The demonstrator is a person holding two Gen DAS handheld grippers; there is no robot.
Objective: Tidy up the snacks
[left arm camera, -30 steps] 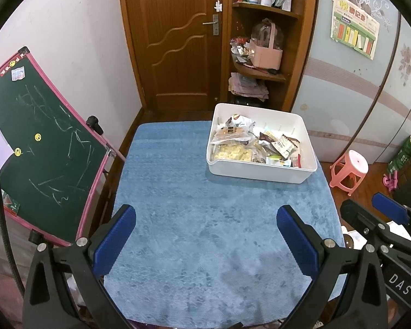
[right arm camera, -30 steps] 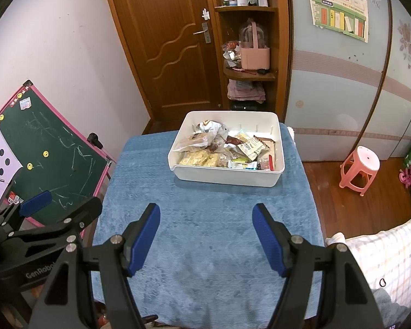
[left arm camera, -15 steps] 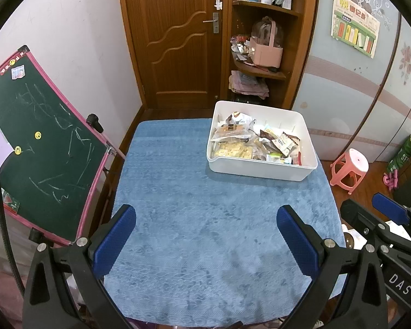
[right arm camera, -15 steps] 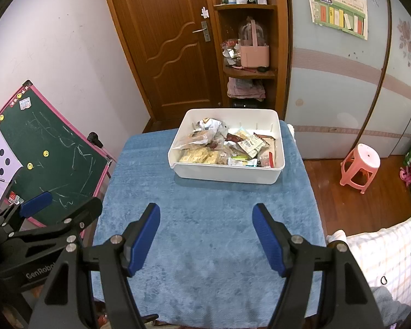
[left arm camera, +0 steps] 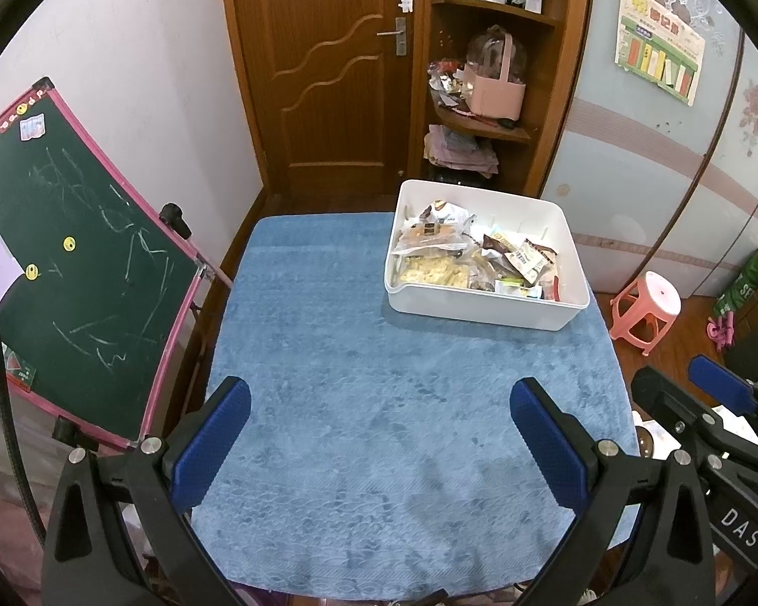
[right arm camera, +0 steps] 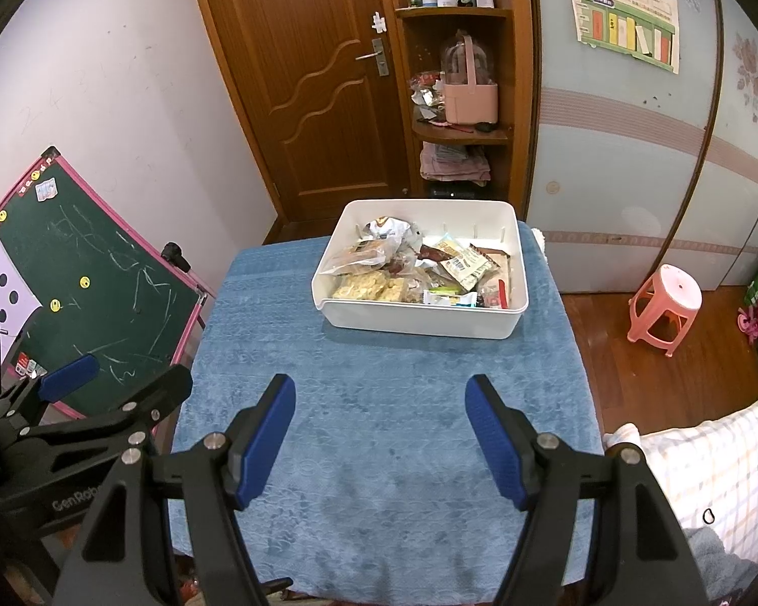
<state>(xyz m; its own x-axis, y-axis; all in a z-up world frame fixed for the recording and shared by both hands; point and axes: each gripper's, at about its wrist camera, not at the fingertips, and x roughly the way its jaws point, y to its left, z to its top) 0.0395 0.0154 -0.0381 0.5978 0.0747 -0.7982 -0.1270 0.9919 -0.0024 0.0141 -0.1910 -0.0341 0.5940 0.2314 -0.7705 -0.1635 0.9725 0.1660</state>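
A blue-clothed table (left arm camera: pixel 379 404) fills most of both views, with a white bin (right arm camera: pixel 419 323) of mixed snack packets (right arm camera: pixel 409 272) sitting at its far right end. Smaller stuff up front: the left gripper (left arm camera: pixel 379 447) and right gripper (right arm camera: pixel 381 434) both hover over the bare near end with jaws spread wide, holding nothing, well apart from the bin.

From my feed, the bench (right arm camera: pixel 379 404) wears a plush blue cloth, matt, with an embossed pattern. The white bin (right arm camera: pixel 419 320) looks like smooth plastic with a faint sheen, and the snack packets (right arm camera: pixel 414 272) inside are glossy, crinkled film, some clear. My fingers (right arm camera: pixel 265 437) carry matt blue pads on black plastic arms with bright metal screws. Behind, the door (right arm camera: pixel 308 76) is varnished wood with a metal handle, and the pink stool (right arm camera: pixel 664 305) is shiny plastic. The floor is polished wood.
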